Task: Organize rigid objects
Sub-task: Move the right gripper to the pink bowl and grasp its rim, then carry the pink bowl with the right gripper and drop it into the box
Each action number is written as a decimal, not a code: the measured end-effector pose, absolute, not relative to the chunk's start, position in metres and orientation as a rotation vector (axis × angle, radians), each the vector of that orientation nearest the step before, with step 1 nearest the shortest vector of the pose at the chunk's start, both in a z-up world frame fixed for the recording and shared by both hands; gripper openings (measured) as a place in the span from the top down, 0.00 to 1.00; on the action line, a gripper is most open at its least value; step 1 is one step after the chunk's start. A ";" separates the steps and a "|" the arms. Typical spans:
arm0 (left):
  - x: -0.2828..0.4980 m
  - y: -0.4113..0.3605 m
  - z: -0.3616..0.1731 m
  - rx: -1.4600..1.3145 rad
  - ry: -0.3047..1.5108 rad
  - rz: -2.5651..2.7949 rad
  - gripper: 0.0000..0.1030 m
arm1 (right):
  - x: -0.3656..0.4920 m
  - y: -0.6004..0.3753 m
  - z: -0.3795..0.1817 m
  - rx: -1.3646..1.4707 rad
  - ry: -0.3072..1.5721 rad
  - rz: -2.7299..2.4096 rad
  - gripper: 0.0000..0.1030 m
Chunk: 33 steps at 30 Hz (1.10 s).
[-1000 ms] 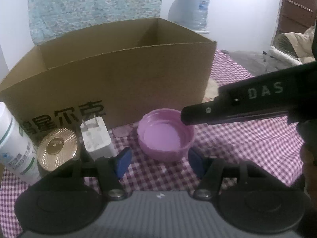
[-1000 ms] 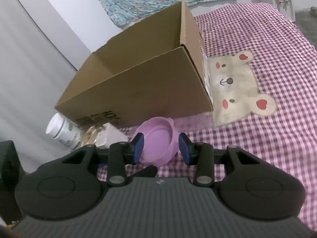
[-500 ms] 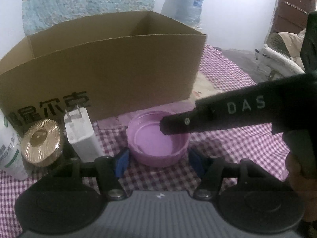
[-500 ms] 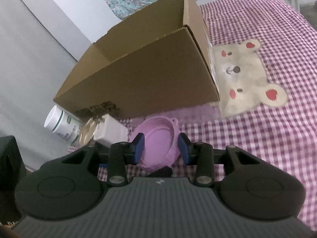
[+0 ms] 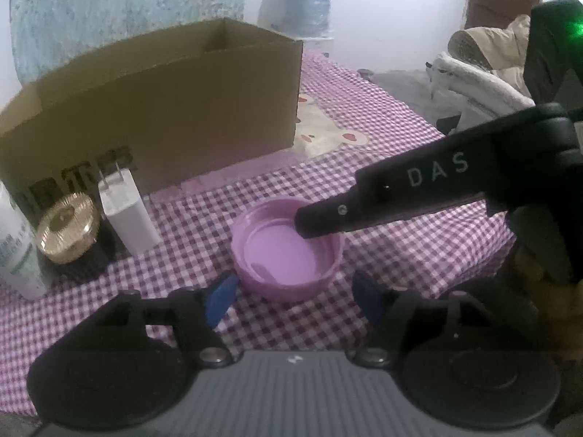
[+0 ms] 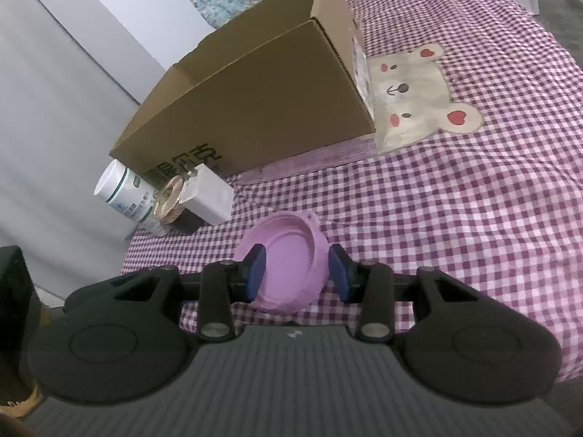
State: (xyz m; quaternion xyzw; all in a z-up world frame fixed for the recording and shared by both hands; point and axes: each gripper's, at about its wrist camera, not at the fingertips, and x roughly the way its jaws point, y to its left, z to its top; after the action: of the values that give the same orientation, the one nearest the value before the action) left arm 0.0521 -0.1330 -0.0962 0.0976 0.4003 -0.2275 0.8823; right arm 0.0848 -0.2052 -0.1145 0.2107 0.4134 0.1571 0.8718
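A pink lid (image 5: 288, 255) lies open side up on the checkered cloth, a little in front of the cardboard box (image 5: 164, 109). My left gripper (image 5: 295, 300) sits just behind the lid's near edge. Its jaws are opening and the blue pads (image 5: 222, 298) stand clear of the lid on both sides. My right gripper (image 6: 297, 276) straddles the rim of the lid (image 6: 288, 266), jaws partly apart: one finger (image 5: 320, 218) reaches over the inside, and the other is outside the wall. Neither pad visibly presses on it.
At the box's left front corner stand a white charger (image 5: 127, 215), a gold-capped jar (image 5: 67, 229) and a white bottle (image 5: 14, 255). A bear patch (image 6: 411, 98) lies on the cloth (image 6: 473, 218) to the right of the box. A grey wall runs along the left.
The lid has come away from the foot of the box toward me, together with the right gripper. The left pads stand wider apart than before.
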 end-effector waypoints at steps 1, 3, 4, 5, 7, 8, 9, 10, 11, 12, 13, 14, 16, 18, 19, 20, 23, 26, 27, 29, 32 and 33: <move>0.052 -0.134 -0.095 0.215 0.827 -0.471 0.28 | 0.084 -0.205 -0.115 0.441 0.862 0.326 0.63; 0.054 -0.137 -0.095 0.233 0.821 -0.474 0.25 | 0.085 -0.206 -0.115 0.441 0.859 0.324 0.63; 0.055 -0.139 -0.095 0.243 0.818 -0.476 0.24 | 0.085 -0.206 -0.115 0.439 0.857 0.325 0.63; 0.056 -0.140 -0.096 0.254 0.815 -0.476 0.24 | 0.085 -0.205 -0.115 0.435 0.857 0.324 0.63; 0.059 -0.144 -0.098 0.275 0.811 -0.467 0.24 | 0.087 -0.204 -0.116 0.423 0.856 0.321 0.63; 0.060 -0.145 -0.099 0.283 0.809 -0.465 0.24 | 0.089 -0.203 -0.116 0.418 0.857 0.321 0.63; 0.061 -0.146 -0.100 0.288 0.809 -0.463 0.24 | 0.090 -0.202 -0.117 0.415 0.857 0.321 0.63; 0.062 -0.147 -0.101 0.291 0.809 -0.460 0.24 | 0.091 -0.201 -0.118 0.411 0.858 0.321 0.63; 0.063 -0.147 -0.102 0.294 0.808 -0.457 0.24 | 0.092 -0.201 -0.119 0.407 0.860 0.321 0.63; 0.065 -0.147 -0.103 0.293 0.809 -0.456 0.25 | 0.093 -0.200 -0.120 0.400 0.861 0.319 0.63; 0.066 -0.147 -0.104 0.287 0.811 -0.458 0.25 | 0.095 -0.199 -0.121 0.394 0.863 0.319 0.63; 0.067 -0.146 -0.105 0.281 0.811 -0.461 0.26 | 0.096 -0.197 -0.122 0.388 0.865 0.319 0.63; 0.068 -0.146 -0.106 0.277 0.805 -0.463 0.29 | 0.098 -0.196 -0.124 0.378 0.864 0.321 0.65; 0.069 -0.146 -0.107 0.281 0.797 -0.457 0.29 | 0.099 -0.195 -0.123 0.372 0.860 0.323 0.67; 0.069 -0.146 -0.107 0.281 0.795 -0.454 0.29 | 0.100 -0.195 -0.124 0.372 0.861 0.323 0.72; 0.069 -0.146 -0.107 0.277 0.795 -0.452 0.29 | 0.100 -0.195 -0.124 0.371 0.861 0.321 0.75; 0.067 -0.143 -0.105 0.264 0.790 -0.449 0.29 | 0.100 -0.195 -0.124 0.360 0.858 0.312 0.83; 0.063 -0.142 -0.102 0.268 0.778 -0.445 0.29 | 0.098 -0.196 -0.123 0.362 0.851 0.308 0.86; 0.062 -0.142 -0.100 0.269 0.771 -0.443 0.29 | 0.096 -0.196 -0.122 0.365 0.847 0.309 0.86; 0.058 -0.141 -0.093 0.266 0.753 -0.438 0.29 | 0.093 -0.195 -0.116 0.363 0.832 0.310 0.86; 0.052 -0.138 -0.077 0.266 0.712 -0.426 0.29 | 0.087 -0.192 -0.101 0.348 0.797 0.317 0.86; 0.050 -0.137 -0.070 0.269 0.694 -0.420 0.29 | 0.086 -0.190 -0.094 0.343 0.783 0.323 0.86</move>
State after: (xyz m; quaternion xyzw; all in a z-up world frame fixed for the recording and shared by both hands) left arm 0.0500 -0.1368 -0.0703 0.1306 0.3364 -0.2035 0.9101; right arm 0.0861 -0.1900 -0.0941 0.1655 0.3778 0.1558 0.8976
